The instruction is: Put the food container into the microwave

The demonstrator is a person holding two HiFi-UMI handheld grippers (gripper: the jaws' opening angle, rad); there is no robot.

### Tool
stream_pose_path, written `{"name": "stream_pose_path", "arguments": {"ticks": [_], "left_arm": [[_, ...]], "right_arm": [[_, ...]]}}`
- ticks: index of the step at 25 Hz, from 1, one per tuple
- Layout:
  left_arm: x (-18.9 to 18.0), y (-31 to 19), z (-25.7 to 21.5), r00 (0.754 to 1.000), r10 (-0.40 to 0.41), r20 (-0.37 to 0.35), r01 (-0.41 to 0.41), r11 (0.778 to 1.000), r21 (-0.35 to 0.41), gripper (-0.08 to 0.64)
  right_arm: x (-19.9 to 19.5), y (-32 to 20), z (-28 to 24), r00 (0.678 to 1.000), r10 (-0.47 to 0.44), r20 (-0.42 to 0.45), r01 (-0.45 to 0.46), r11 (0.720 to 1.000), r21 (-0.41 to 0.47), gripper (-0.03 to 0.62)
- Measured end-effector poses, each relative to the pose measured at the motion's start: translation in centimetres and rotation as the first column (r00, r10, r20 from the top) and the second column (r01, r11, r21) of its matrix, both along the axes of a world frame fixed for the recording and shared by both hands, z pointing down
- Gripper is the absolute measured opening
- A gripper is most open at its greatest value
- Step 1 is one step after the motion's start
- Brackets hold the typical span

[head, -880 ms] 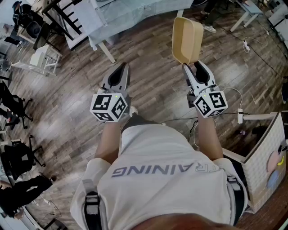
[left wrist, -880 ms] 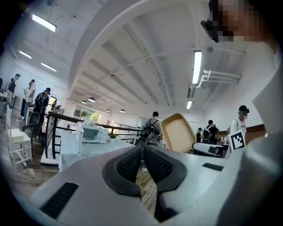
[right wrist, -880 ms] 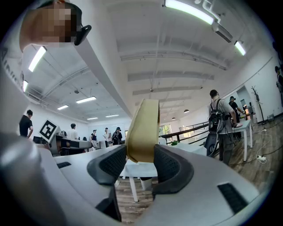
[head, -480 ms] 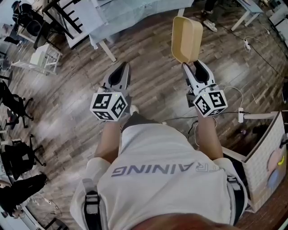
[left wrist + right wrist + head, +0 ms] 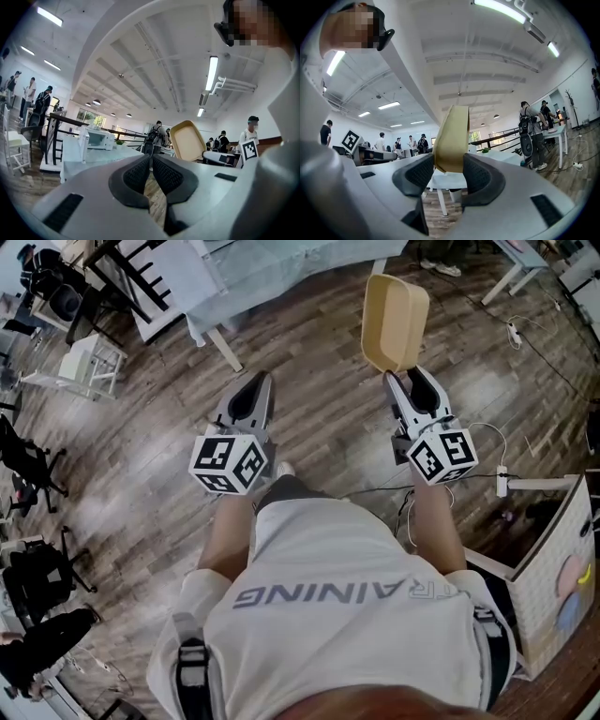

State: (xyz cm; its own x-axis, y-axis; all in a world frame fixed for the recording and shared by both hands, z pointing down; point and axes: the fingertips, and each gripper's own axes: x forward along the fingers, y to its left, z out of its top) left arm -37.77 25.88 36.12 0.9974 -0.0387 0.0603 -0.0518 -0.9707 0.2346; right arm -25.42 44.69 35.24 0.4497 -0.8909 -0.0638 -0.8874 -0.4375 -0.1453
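The food container (image 5: 395, 321) is a shallow tan tray, held on edge above the wooden floor. My right gripper (image 5: 402, 377) is shut on its near rim. In the right gripper view the food container (image 5: 453, 135) stands upright between the two black pads (image 5: 416, 174). My left gripper (image 5: 252, 382) hangs beside it on the left, shut with nothing in it; its pads (image 5: 137, 174) meet at the tips. From the left gripper view the food container (image 5: 189, 140) shows to the right, and a white microwave (image 5: 99, 138) stands on a cloth-covered table (image 5: 89, 158) ahead.
A table with a pale blue cloth (image 5: 272, 273) stands ahead. A cardboard box (image 5: 555, 568) and a power strip with cable (image 5: 500, 482) lie at the right. White stools (image 5: 89, 357) and black chairs (image 5: 28, 465) line the left. People stand in the distance.
The right gripper and the container have drifted slightly to the right. The left gripper has hardly moved.
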Motion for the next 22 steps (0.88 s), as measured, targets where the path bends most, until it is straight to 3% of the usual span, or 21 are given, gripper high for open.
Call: {"name": "stream_pose_path", "arguments": {"ticks": [13,22], "left_arm": [[3.7,-16.2,-0.6,1.0,0.02,0.009,-0.02,1.0,-0.009,0.049],[4.6,-22.0,-0.9,1.0,-0.004,-0.007,0.003,0.999,-0.033,0.049]], "right_arm": [[3.5,-15.3,-1.4,1.0,0.028,0.008,-0.028,0.999,-0.016,0.215],[4.6,-22.1,-1.0,1.0,-0.023,0.015,0.023,0.999,-0.044,0.215]]}}
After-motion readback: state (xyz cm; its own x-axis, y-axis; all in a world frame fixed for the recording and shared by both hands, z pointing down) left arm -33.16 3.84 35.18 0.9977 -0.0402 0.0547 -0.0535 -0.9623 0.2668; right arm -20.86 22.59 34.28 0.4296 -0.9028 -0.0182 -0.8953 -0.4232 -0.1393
